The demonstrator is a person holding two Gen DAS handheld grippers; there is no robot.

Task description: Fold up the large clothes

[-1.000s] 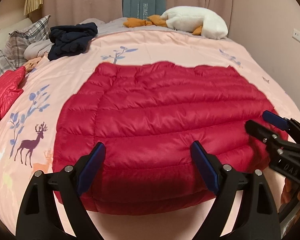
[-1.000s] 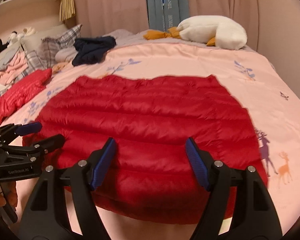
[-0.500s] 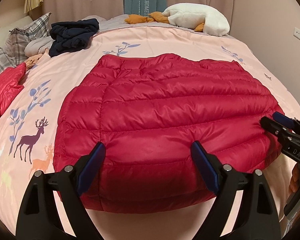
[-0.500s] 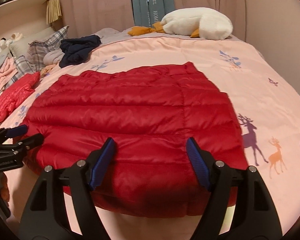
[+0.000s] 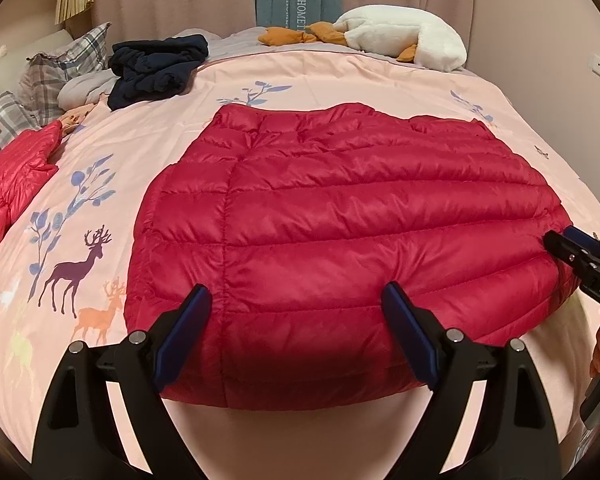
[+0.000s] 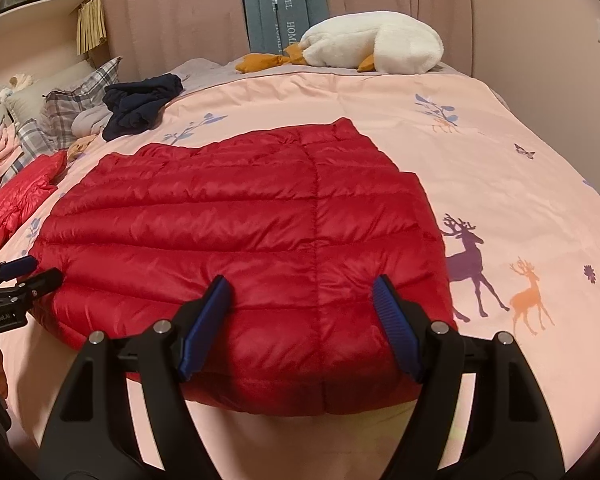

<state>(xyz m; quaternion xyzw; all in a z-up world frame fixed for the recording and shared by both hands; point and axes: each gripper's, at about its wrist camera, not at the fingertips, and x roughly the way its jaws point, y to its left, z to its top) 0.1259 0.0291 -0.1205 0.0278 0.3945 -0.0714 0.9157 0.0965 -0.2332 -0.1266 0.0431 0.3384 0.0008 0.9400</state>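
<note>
A red quilted down jacket [image 5: 340, 224] [image 6: 240, 236] lies flat on the pink bed cover [image 5: 80, 208] [image 6: 520, 200], its near hem toward me. My left gripper [image 5: 296, 300] hovers open over the hem's left part, nothing between its blue pads. My right gripper [image 6: 300, 294] hovers open over the hem's right part, close above the fabric, also holding nothing. Each gripper shows in the other view: the right gripper [image 5: 568, 246] at the jacket's right edge, the left gripper [image 6: 28, 270] at its left edge.
A second red garment [image 5: 12, 184] [image 6: 16, 196] lies at the left. A dark navy garment [image 5: 156, 68] [image 6: 140, 104], plaid pillows [image 5: 52, 76] and a white goose plush [image 5: 404, 36] [image 6: 372, 44] sit at the far side. Curtains and a wall close the back.
The right gripper has slid rightward along the hem toward the jacket's right corner, and rolled slightly. The left gripper has stayed over the left part of the hem. Both remain open.
</note>
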